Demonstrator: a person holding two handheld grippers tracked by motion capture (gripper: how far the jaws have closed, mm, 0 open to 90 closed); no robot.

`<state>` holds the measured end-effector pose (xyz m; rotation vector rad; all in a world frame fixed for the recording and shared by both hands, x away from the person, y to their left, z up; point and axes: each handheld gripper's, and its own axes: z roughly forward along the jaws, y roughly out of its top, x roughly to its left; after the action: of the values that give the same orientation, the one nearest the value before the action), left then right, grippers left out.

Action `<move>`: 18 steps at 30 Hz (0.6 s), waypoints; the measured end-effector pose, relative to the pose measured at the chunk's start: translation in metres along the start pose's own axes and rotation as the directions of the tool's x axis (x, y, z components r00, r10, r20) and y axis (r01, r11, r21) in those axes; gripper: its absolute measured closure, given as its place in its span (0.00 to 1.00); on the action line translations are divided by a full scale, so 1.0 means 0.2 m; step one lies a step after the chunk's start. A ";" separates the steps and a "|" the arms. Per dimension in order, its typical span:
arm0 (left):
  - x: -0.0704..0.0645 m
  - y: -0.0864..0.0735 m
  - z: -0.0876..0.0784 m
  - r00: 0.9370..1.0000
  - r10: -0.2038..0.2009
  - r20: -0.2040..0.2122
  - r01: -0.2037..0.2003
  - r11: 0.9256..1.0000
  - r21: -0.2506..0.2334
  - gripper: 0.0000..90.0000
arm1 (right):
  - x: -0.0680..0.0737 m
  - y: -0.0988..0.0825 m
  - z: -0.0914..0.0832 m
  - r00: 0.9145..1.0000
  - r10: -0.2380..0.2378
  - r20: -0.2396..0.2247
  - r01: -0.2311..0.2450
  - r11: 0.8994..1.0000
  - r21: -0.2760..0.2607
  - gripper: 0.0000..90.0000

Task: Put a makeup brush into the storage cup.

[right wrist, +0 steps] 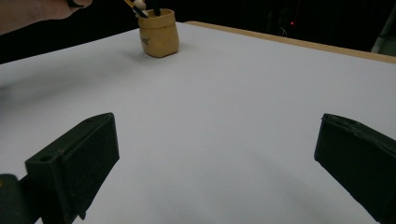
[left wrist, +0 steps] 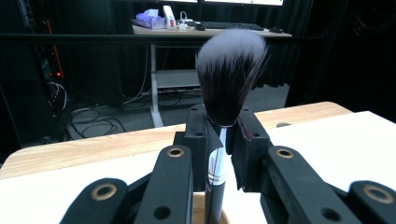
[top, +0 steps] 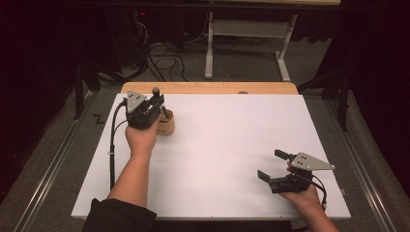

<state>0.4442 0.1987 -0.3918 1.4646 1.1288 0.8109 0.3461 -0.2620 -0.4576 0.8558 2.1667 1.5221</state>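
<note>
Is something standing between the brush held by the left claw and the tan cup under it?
Nothing visible does. The left claw grips the brush upright, its handle running straight down toward the cup.

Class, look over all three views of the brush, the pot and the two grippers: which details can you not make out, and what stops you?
- Brush lower handle: left gripper view, cut off by the bottom edge between the left gripper jaws.
- Pot: high view, partly hidden by the left hand and gripper.
- Things standing in the pot: right gripper view, cut off by the top edge.
- Mark on the pot's side: right gripper view, too small to read.
- Right gripper: jaws stand wide apart over the bare table.
</note>
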 end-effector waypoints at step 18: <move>-0.01 -0.07 0.03 0.999 0.029 -0.026 -0.028 0.999 0.034 0.86 | 0.00 0.00 0.00 1.000 0.005 -0.006 -0.005 1.000 0.001 0.01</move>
<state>0.4451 0.1949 -0.4065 1.5044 1.1488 0.8369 0.3457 -0.2623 -0.4583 0.8584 2.1712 1.5284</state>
